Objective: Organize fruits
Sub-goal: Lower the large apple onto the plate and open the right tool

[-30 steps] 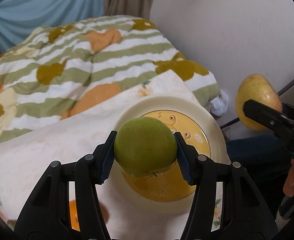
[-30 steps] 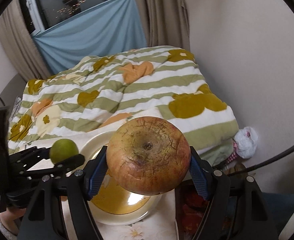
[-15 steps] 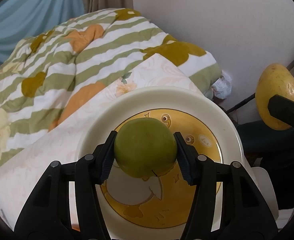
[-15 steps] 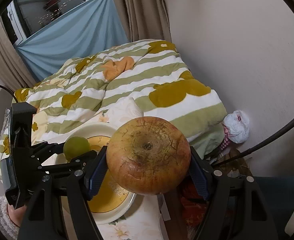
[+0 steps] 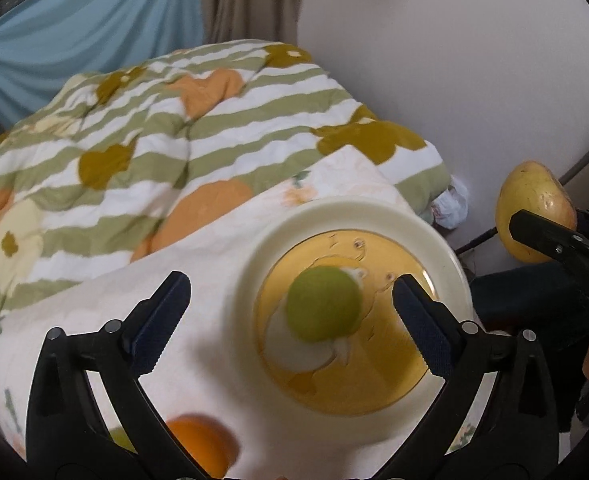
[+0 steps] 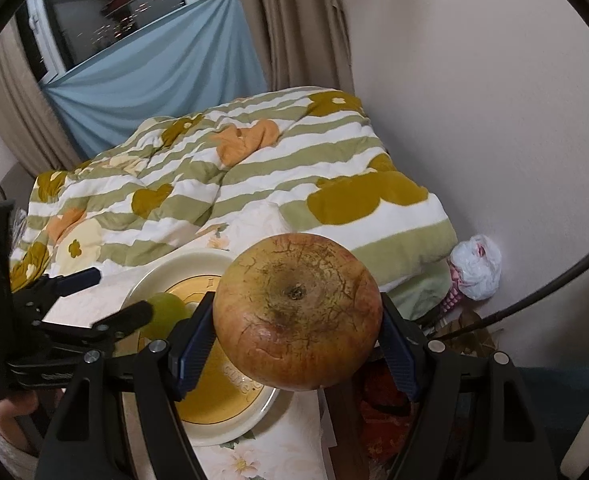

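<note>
My left gripper (image 5: 290, 316) has just been opening and its jaws stand wide apart; the green fruit (image 5: 323, 303) lies free between them on the yellow-centred plate (image 5: 358, 210). My right gripper (image 6: 296, 340) grasps a russet apple (image 6: 297, 312), beside and above this plate.

I see dim, warm indoor light; fisheye bending with black corners; motion blur smears the small round green fruit (image 5: 323, 305) in my left view.
</note>
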Demonstrator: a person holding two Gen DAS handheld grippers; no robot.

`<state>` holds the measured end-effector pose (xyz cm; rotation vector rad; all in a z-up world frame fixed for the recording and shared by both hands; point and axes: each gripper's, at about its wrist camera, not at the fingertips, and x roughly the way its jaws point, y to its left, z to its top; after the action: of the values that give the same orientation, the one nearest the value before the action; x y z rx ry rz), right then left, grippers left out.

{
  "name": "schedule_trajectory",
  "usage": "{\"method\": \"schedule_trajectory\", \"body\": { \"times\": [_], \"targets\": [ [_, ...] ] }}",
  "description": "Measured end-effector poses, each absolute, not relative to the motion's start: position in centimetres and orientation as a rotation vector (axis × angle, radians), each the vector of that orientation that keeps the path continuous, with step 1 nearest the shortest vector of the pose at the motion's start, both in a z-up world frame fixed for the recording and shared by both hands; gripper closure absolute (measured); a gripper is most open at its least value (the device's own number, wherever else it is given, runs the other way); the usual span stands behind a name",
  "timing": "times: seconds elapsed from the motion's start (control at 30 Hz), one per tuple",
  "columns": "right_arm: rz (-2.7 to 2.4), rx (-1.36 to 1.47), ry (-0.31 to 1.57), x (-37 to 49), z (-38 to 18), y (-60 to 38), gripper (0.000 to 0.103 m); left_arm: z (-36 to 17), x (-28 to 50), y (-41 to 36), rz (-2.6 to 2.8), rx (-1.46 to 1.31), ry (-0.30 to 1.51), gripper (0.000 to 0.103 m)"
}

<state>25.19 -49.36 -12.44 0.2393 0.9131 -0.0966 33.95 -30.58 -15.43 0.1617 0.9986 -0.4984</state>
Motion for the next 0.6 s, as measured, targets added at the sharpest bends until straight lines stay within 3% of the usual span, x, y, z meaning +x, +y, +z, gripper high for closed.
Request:
{"method": "schedule_trajectory", "body": {
  "times": [0.6],
  "targets": [
    [0.211,-0.063,0.932,28.0,-16.6,-44.3,0.032,-13.2,28.8,-21.5,-0.258,0.056,1.012,0.000]
  ]
}}
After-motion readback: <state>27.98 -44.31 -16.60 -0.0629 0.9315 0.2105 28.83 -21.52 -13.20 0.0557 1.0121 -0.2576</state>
